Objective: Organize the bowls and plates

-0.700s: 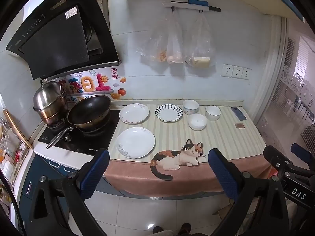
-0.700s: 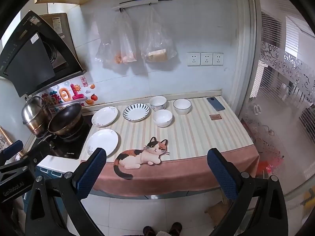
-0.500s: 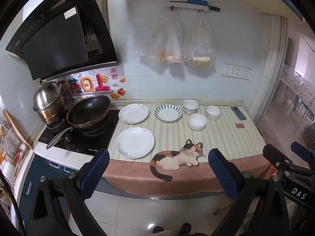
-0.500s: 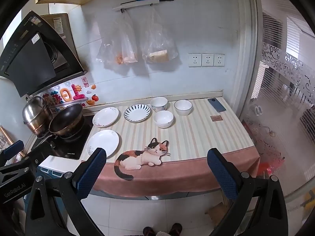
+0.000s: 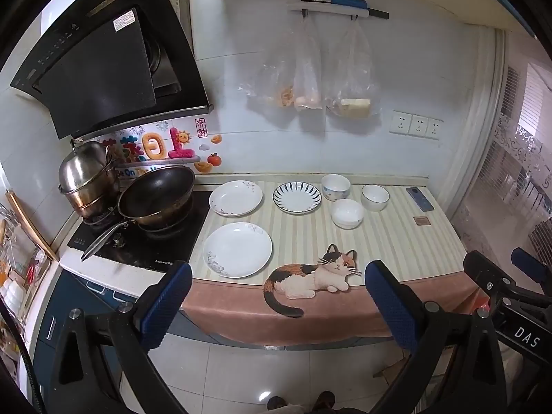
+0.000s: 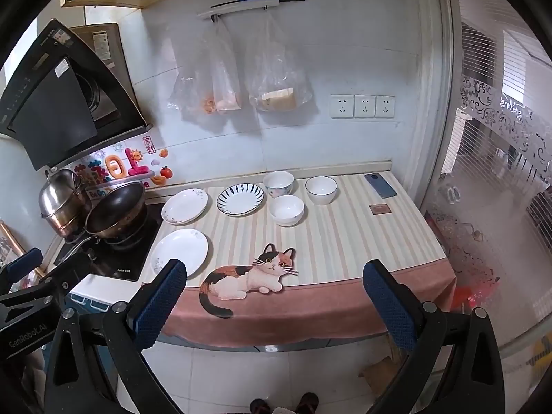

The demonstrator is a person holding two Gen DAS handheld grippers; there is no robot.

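Three plates lie on the striped counter cloth [image 5: 390, 241]: a white plate at the front left [image 5: 238, 250] [image 6: 180, 252], a floral white plate behind it [image 5: 236, 197] [image 6: 185, 205], and a blue-striped plate [image 5: 297, 197] [image 6: 240, 199]. Three bowls stand to their right: a patterned one [image 5: 335, 187] [image 6: 278, 183], a plain white one [image 5: 347, 213] [image 6: 286, 209], and a dark-rimmed one [image 5: 375, 197] [image 6: 321, 189]. My left gripper [image 5: 277, 305] and right gripper [image 6: 274, 305] are both open and empty, held back from the counter's front edge, above the floor.
A wok [image 5: 157, 196] and a steel pot [image 5: 86, 176] sit on the stove [image 5: 145, 241] at the left. A phone [image 5: 419, 198] and a small card [image 5: 422, 220] lie at the counter's right. Plastic bags [image 5: 310, 69] hang on the wall.
Both views have shifted only slightly; the counter sits a touch lower and nearer in the right wrist view. Nothing on the counter moved and both grippers stay open.
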